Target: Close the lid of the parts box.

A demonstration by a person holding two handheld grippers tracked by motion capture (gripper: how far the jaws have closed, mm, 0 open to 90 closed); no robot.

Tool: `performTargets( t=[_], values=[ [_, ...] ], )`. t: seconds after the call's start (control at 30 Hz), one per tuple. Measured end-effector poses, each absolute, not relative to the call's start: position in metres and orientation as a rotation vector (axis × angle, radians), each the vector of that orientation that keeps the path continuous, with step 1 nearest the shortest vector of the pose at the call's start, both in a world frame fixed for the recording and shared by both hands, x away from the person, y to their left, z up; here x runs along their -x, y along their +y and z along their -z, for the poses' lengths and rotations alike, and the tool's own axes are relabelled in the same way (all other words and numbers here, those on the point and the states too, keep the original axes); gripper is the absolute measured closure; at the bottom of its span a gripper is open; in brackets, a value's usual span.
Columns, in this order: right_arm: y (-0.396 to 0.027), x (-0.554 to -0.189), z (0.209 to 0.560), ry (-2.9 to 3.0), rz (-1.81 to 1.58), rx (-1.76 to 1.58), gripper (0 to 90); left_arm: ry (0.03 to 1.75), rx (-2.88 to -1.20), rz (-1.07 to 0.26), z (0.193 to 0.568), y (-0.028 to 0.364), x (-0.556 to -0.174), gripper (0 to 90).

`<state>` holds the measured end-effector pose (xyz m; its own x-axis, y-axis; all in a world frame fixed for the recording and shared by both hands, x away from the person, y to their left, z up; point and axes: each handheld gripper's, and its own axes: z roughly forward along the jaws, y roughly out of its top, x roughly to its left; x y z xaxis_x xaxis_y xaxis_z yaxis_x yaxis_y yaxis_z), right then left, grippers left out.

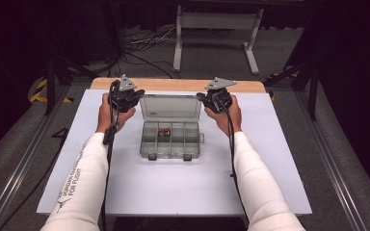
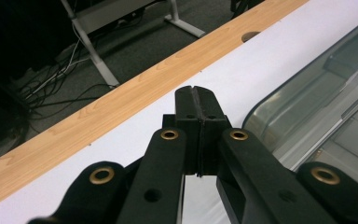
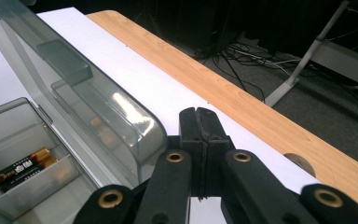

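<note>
The clear plastic box (image 1: 171, 139) sits at table centre on the white sheet (image 1: 125, 187), lid (image 1: 170, 107) up at 12 o'clock. Batteries (image 1: 165, 131) lie in a rear compartment, approx. 11 o'clock inside the box. Left gripper (image 1: 136, 94) hovers at 10 o'clock of the box, jaws clenched w/ nothing between. Right gripper (image 1: 203, 97) hovers at 2 o'clock, jaws clenched, also empty. Both are near the lid, not touching it.

White table (image 1: 270, 183) — open organizer box (image 1: 171, 139) (batteries)

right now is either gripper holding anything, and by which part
Nothing is held. The left gripper and the right gripper both have their jaws shut on nothing, one at each side of the open organizer box.
</note>
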<state>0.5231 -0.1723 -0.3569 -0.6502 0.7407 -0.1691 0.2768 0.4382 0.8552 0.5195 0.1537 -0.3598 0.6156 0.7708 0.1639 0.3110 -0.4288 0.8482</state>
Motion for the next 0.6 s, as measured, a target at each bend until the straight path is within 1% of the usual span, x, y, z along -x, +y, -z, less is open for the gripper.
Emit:
performTargets(
  t=[0.23,0.33,0.47,0.6],
  values=[
    [-0.172,-0.521,0.358,2.151,-1.140,-0.873,90.0,0.935,-2.010,-0.755,0.358,0.147,-0.514,89.5],
    [-0.171,-0.519,0.358,2.145,-1.144,-0.882,90.0,0.960,-1.980,-0.748,0.359,0.146,-0.510,89.6],
    [-0.171,-0.516,0.355,2.143,-1.137,-0.873,90.0,0.955,-1.975,-0.773,0.359,0.146,-0.506,89.6],
    [-0.171,-0.513,0.352,2.138,-1.158,-0.868,90.0,0.954,-1.969,-0.762,0.358,0.146,-0.502,89.5]
  ],
)
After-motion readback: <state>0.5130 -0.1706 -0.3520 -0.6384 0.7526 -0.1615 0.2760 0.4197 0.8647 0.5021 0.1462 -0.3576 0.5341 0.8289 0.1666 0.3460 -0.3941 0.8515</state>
